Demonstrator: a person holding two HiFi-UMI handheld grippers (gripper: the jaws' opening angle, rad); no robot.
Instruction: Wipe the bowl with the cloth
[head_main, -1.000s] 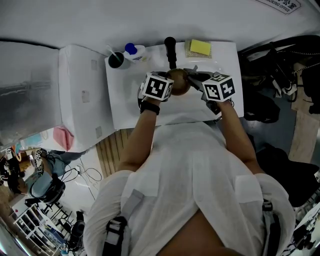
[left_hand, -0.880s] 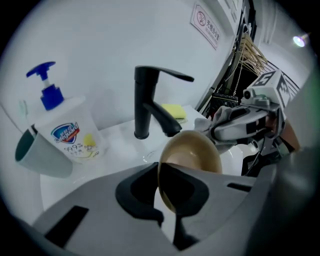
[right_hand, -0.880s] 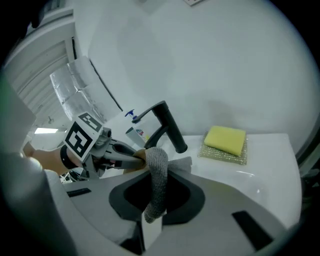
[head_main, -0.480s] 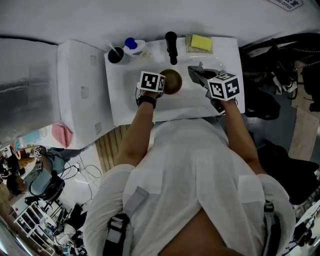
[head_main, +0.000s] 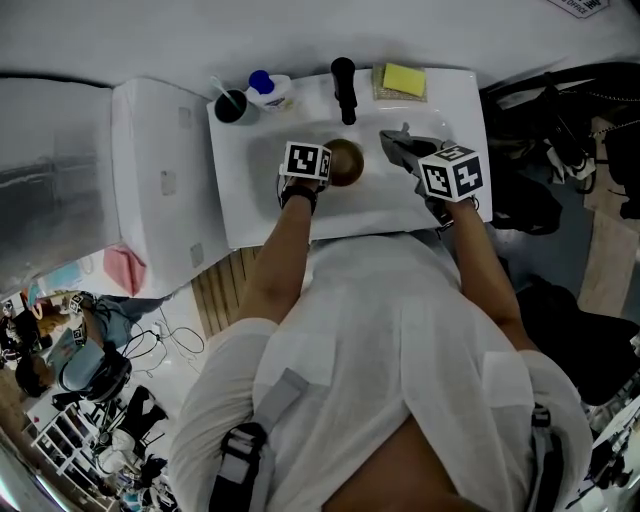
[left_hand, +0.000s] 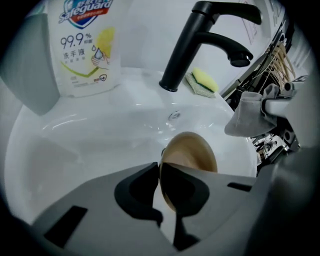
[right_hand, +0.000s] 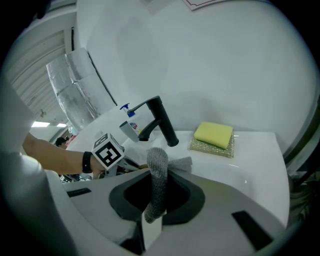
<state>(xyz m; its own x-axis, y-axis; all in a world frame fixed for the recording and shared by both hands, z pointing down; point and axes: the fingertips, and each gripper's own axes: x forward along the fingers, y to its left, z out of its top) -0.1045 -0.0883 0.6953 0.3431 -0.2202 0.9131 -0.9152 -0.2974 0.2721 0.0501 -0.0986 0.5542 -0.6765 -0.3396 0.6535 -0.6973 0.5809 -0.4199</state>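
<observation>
A brown bowl (head_main: 345, 161) (left_hand: 192, 151) hangs on edge low inside the white sink (head_main: 250, 190). My left gripper (head_main: 318, 170) (left_hand: 160, 167) is shut on its rim, jaws pinching the near edge. To the right, my right gripper (head_main: 425, 162) (right_hand: 152, 181) is shut on a grey cloth (head_main: 403, 148) (right_hand: 159, 172). The cloth sticks up out of the jaws and droops toward the basin. The cloth (left_hand: 246, 113) shows at the right of the left gripper view, apart from the bowl.
A black faucet (head_main: 343, 88) (left_hand: 200, 42) stands at the back of the sink. A yellow sponge (head_main: 404, 79) (right_hand: 214, 134) lies right of it, a soap bottle (head_main: 268, 95) (left_hand: 87, 47) and a black cup (head_main: 232, 106) to its left. A white cabinet (head_main: 160, 180) adjoins the sink's left.
My left gripper has sunk into the basin with the bowl, away from the right gripper. The right gripper has stayed roughly where it was, cloth in its jaws.
</observation>
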